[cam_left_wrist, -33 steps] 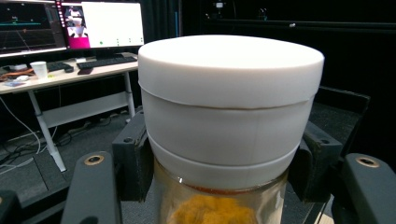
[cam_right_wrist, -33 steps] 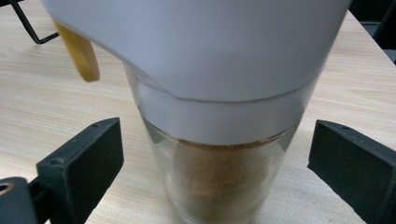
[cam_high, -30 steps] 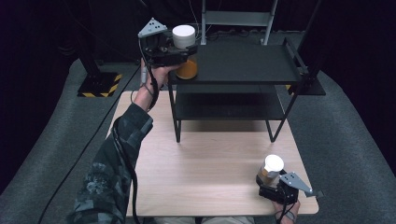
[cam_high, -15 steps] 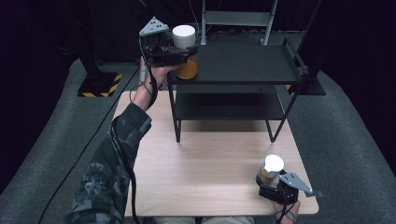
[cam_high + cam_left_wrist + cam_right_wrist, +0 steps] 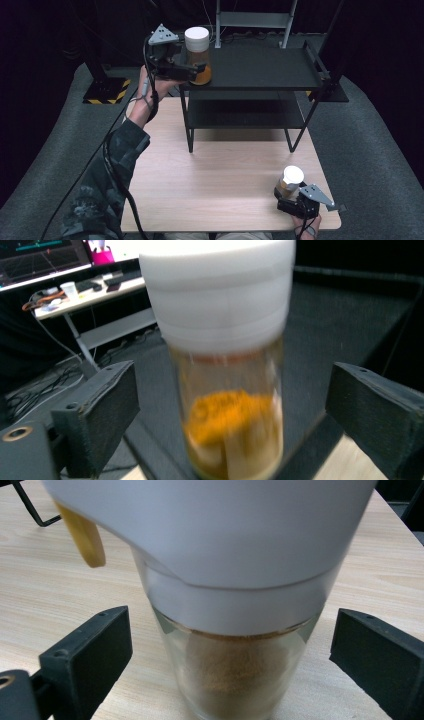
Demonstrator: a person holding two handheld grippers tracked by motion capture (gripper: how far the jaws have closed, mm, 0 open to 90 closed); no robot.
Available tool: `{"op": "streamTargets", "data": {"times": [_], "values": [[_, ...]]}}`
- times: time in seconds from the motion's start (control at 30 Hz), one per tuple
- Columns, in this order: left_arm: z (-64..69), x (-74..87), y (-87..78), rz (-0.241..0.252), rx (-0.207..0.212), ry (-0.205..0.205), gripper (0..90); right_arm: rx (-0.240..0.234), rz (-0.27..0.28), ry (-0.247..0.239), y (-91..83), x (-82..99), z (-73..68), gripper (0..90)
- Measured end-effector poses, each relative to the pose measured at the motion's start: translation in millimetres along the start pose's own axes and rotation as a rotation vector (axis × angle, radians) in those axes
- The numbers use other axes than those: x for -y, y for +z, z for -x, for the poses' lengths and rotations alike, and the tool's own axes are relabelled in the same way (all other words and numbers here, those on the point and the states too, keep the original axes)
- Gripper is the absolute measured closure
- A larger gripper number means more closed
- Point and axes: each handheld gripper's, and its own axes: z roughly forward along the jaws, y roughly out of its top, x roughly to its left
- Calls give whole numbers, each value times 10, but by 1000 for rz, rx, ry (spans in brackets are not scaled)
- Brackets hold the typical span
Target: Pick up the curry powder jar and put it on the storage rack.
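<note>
A glass jar (image 5: 197, 52) with a white lid and orange powder stands at the left end of the black rack's top shelf (image 5: 260, 65). My left gripper (image 5: 194, 74) reaches around it from the left. In the left gripper view the jar (image 5: 227, 390) sits between the jaws with a gap on each side. The jaws have just been opening, and my left gripper (image 5: 235, 415) is open. At the table's front right corner a second white-lidded jar (image 5: 290, 180) of brownish powder stands on the wood. My right gripper (image 5: 286, 194) is open around this jar (image 5: 235, 675), its pads slightly clear of the glass.
The rack has a lower shelf (image 5: 245, 112) and stands at the far side of the wooden table (image 5: 215, 170). Behind it is a grey metal frame (image 5: 252, 20). A yellow-and-black striped base (image 5: 107, 92) lies on the floor at the left. A desk with screens (image 5: 75, 280) shows beyond.
The left gripper has shifted a little at the jar on the top shelf. The jar stays where it stood. The right gripper and its jar have not moved.
</note>
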Motion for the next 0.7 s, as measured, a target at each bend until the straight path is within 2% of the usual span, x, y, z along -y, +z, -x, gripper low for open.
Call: {"op": "streamTargets", "data": {"times": [0.17, 0.37, 0.47, 0.53, 0.6, 0.7], "values": [[43, 172, -105, -39, 7, 26, 32, 1, -3, 1, 0, -6, -5, 20], [99, 575, -179, -106, 17, 33, 23, 2, -4, -1, 1, -6, -7, 20], [82, 816, -172, -163, 50, 12, 7, 4, 0, 1, -2, 0, -8, 20], [104, 1003, -150, -203, 57, 5, 4, 5, 2, 0, -5, 5, -10, 20], [102, 1209, -126, -237, 74, -21, 3, 4, 1, -1, -4, 2, -8, 20], [142, 1517, -100, -283, 75, -49, 3, 4, 2, -1, -5, 5, -9, 20]]}}
